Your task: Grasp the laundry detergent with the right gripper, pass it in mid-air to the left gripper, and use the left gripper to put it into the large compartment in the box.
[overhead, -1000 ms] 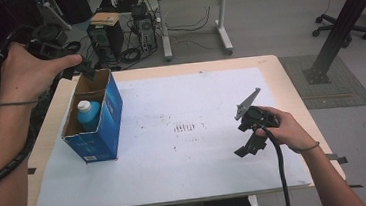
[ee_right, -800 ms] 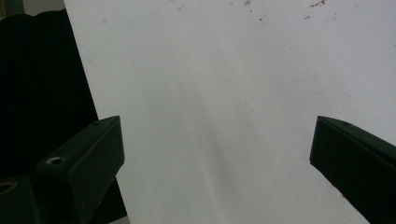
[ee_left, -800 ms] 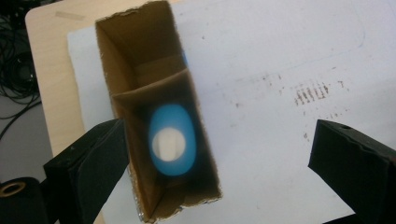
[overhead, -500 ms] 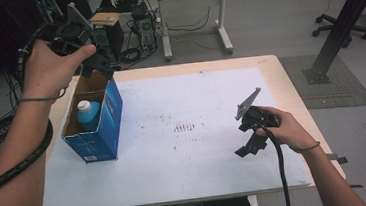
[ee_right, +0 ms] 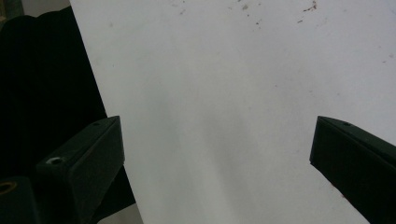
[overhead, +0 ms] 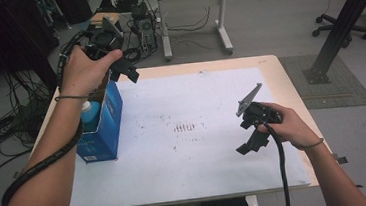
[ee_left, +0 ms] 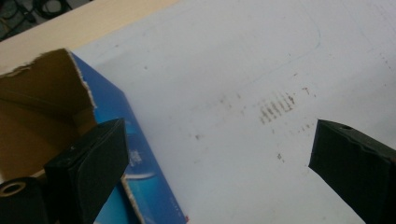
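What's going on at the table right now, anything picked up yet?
Nothing is picked up. A person holds a gripper in each hand. The left gripper hangs in the air above the far end of the open blue box, jaws wide apart and empty. A bottle with a blue cap stands inside the box. The right gripper is low over the white sheet near the table's right side, jaws also open and empty.

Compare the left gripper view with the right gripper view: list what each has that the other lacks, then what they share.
Left gripper view alone: the open blue box with its brown inside, the tan table edge, and a patch of brown marks on the sheet. Right gripper view alone: a dark area past the sheet's edge. Shared: the white sheet and two black jaws set wide apart with nothing between them.
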The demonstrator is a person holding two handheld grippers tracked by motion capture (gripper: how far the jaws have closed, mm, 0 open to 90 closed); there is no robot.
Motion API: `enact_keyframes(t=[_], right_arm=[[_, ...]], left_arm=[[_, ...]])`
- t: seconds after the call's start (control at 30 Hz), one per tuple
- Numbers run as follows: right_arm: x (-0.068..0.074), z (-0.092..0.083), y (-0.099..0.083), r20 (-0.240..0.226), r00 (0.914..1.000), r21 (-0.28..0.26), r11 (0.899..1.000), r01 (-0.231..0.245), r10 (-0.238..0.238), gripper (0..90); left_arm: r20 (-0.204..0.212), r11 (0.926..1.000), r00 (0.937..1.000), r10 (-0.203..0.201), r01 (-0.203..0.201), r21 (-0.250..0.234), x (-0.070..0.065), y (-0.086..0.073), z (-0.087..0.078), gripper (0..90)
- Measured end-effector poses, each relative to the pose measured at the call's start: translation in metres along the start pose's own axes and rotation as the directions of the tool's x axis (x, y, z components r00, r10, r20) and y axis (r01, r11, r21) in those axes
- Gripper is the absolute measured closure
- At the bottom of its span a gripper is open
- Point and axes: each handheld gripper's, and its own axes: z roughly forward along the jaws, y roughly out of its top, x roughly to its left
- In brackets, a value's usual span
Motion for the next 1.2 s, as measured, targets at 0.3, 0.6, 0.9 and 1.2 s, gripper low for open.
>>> enact_keyframes(t=[0.3, 0.6, 0.9, 1.2], right_arm=[[0.003, -0.020, 0.009, 0.022, 0.9997, -0.002, 1.000, -0.011, 0.011, 3.2], [0.006, -0.046, 0.023, 0.040, 0.9987, -0.016, 0.999, -0.029, 0.030, 3.1], [0.009, -0.058, 0.030, 0.036, 0.9990, -0.018, 0.999, -0.027, 0.028, 3.1], [0.009, -0.073, 0.044, 0.049, 0.9986, -0.023, 1.000, -0.018, 0.019, 3.1]], left_arm=[[0.027, 0.9994, 0.9996, 0.011, -0.011, 0.032, -0.007, 0.002, 0.034, 5.0], [0.045, 0.9981, 0.9987, 0.023, -0.025, 0.056, -0.014, 0.008, 0.063, 4.9], [0.051, 0.9970, 0.9985, 0.021, -0.025, 0.073, -0.013, 0.009, 0.081, 4.8], [0.055, 0.9950, 0.9983, 0.016, -0.021, 0.097, -0.010, 0.008, 0.106, 4.9]])
